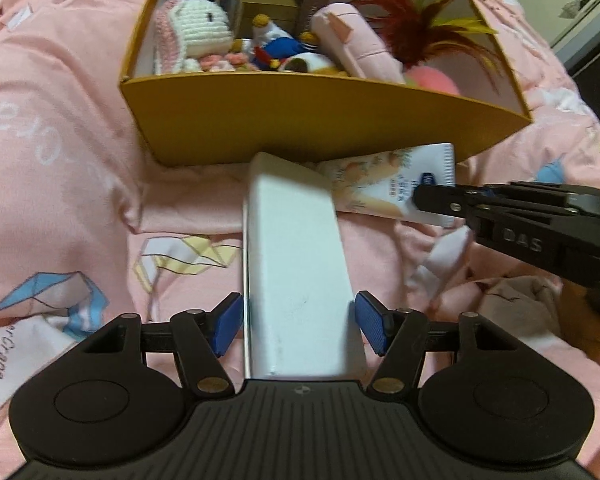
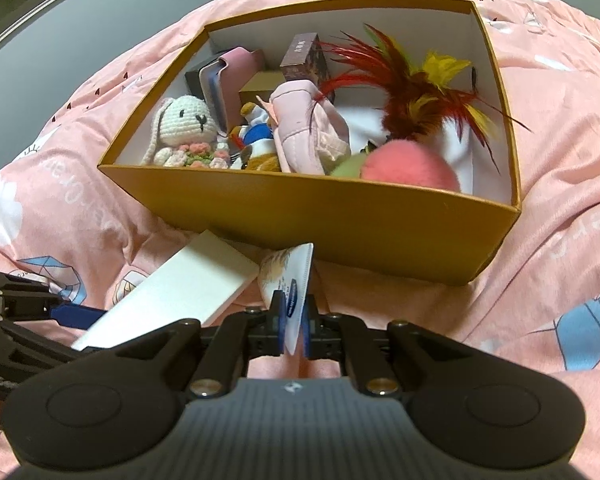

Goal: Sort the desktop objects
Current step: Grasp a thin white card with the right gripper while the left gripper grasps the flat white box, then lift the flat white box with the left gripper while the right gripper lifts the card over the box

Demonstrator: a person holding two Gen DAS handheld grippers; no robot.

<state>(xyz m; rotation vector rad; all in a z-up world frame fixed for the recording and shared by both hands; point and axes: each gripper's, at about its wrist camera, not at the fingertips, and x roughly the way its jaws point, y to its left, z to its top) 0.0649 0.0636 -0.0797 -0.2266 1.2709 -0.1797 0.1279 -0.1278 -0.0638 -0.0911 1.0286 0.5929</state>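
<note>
Your left tool [image 1: 299, 326] sits nearest, its blue pads [image 1: 228, 322] pressed against the two long sides of a white rectangular block [image 1: 296, 264], so it is holding that block. The block runs away from you along the fingers, its far end tipped up toward the front wall of the box. In the right wrist view the same white block [image 2: 184, 284] slants in from the left, with the left tool [image 2: 40, 312] behind it.

Your right tool [image 2: 292, 330] is closed down narrow on the flat crimped end of a white printed tube [image 2: 290, 280], which stands on edge between the fingers. From the left wrist view the tube [image 1: 396, 184] lies just beside the far end of the block, and the right tool [image 1: 440, 202] reaches in from the right to grip it.

Both items hang over the pink bedspread [image 2: 560, 240], just in front of the yellow cardboard box [image 2: 340, 216].

Farther on, inside the box, you have a crocheted white bunny [image 2: 186, 124] at the left, a small duck figure [image 2: 256, 128] next to it, a pink pouch [image 2: 300, 132] in the middle, a pink pom-pom [image 2: 412, 164] at the near right, and red and yellow feathers [image 2: 416, 92] above it. A dark brown carton [image 2: 304, 58] and a phone in a pink case [image 2: 228, 80] stand against the back wall.
</note>
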